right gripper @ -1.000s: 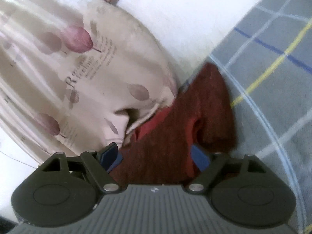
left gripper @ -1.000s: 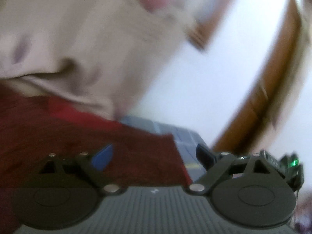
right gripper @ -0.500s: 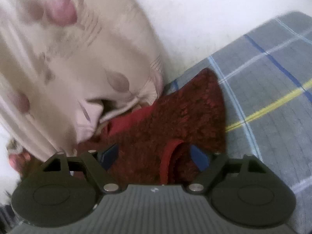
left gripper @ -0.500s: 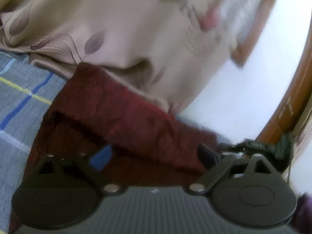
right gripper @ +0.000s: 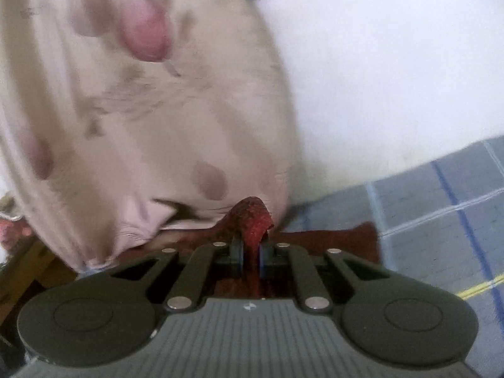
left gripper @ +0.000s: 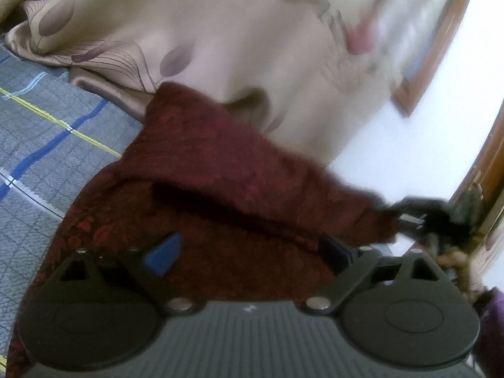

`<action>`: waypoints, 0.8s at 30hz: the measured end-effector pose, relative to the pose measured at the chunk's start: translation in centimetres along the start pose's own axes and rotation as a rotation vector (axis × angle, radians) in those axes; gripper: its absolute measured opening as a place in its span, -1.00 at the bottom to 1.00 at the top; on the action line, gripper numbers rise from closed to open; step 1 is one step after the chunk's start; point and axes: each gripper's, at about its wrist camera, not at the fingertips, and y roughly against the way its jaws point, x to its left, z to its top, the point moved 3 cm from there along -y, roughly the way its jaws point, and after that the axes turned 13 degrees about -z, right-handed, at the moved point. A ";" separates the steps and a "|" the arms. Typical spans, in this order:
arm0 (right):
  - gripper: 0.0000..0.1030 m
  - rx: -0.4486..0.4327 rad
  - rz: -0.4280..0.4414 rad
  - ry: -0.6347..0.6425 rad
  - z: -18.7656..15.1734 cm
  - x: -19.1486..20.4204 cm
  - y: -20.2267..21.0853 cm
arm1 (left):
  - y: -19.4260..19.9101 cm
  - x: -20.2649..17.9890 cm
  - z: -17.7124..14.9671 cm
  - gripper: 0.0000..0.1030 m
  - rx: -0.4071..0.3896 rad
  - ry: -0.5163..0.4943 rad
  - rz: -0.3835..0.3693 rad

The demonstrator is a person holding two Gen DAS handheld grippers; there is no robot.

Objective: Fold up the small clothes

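Observation:
A dark red knitted garment (left gripper: 236, 170) lies on the grey plaid bed cover (left gripper: 47, 145), with its far edge folded over. My left gripper (left gripper: 249, 252) hovers open over its near part, the blue pad (left gripper: 163, 253) and the dark pad wide apart with cloth below them. In the right wrist view my right gripper (right gripper: 251, 256) has its jaws closing, and both pads pinch a raised fold of the red garment (right gripper: 253, 220). The left wrist view shows that right gripper (left gripper: 419, 217) pulling the garment's right corner taut.
A beige leaf-printed cloth (left gripper: 220, 47) hangs just behind the garment and touches its far edge; it fills the left of the right wrist view (right gripper: 141, 110). A white wall (right gripper: 393, 78) and a wooden frame (left gripper: 441, 47) stand behind. Plaid cover (right gripper: 441, 220) extends to the right.
My right gripper went from wide open to pinched on a fold of the red garment and lifted it. My left gripper came lower over the garment, and more plaid cover shows at left.

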 end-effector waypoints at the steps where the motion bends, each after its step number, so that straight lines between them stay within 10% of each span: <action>1: -0.73 0.024 -0.020 -0.014 -0.4 -0.9 -1.1 | -0.1 0.1 -0.1 0.86 0.000 0.001 -0.001; 10: -0.69 0.129 -0.081 -0.145 -3.7 -4.3 -4.3 | 0.1 -0.1 0.1 0.85 -0.006 0.005 0.005; 14: -0.47 -0.038 -0.187 -0.064 -2.1 -2.7 -0.3 | 1.4 -2.4 3.2 0.87 -0.051 -0.018 -0.089; 17: -0.47 -0.120 -0.083 -0.007 -1.0 -0.8 1.7 | -0.5 -3.1 7.2 0.94 -0.057 -0.028 -0.101; 24: -0.47 0.071 -0.060 0.079 -2.6 1.7 -4.4 | -10.8 1.3 11.3 0.95 0.023 -0.074 -0.078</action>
